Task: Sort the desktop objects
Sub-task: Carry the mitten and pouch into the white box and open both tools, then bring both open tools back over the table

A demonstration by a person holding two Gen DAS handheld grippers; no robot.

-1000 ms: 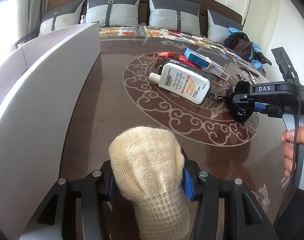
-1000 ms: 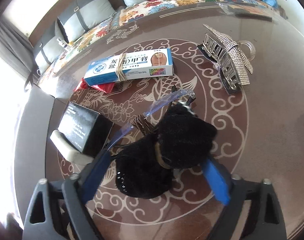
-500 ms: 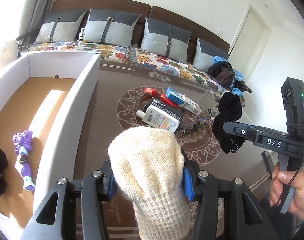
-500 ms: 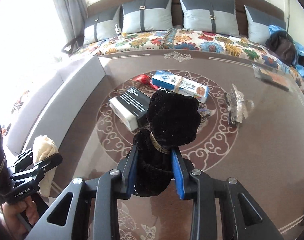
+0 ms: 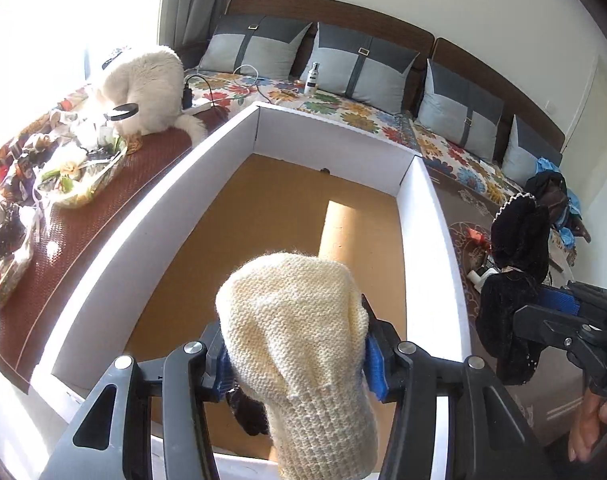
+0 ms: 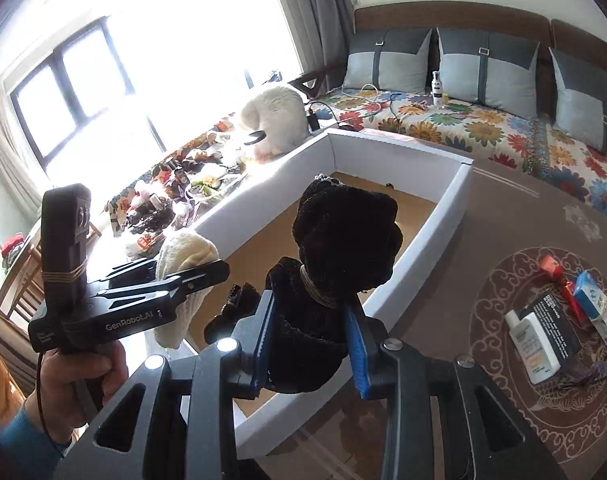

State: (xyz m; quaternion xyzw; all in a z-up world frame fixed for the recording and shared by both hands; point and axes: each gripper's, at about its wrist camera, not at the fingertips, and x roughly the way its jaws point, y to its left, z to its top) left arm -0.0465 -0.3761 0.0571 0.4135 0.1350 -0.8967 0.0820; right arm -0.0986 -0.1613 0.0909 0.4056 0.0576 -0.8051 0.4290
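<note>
We hold a cream knitted mitten (image 5: 299, 344) clenched between the blue pads of the left claw (image 5: 295, 350), and it hangs over the near end of the white-walled box (image 5: 435, 248) with the brown floor. The right claw (image 6: 309, 322) has just been closing and grasps a black fuzzy glove (image 6: 343, 240) tied round with a thin band; in its own view the glove appears above the box's near wall, though we cannot tell whether it is fully over the inside. A dark item (image 6: 231, 312) already lies in the box by the near end.

We judge this as the carry step nearing its end: both knitted things look bound for the box. The next move calls for lowering each claw past the wall, then letting go so the pieces drop onto the brown floor without snagging on the pads.

Left on the counter (image 6: 483, 240) are a white bottle (image 6: 529, 348), a black carton (image 6: 553, 324), a blue-and-white carton (image 6: 597, 308) and a red packet (image 6: 551, 268); their print is too small to read. The left claw's body bears "GenRobot.AI" (image 6: 133, 319).
</note>
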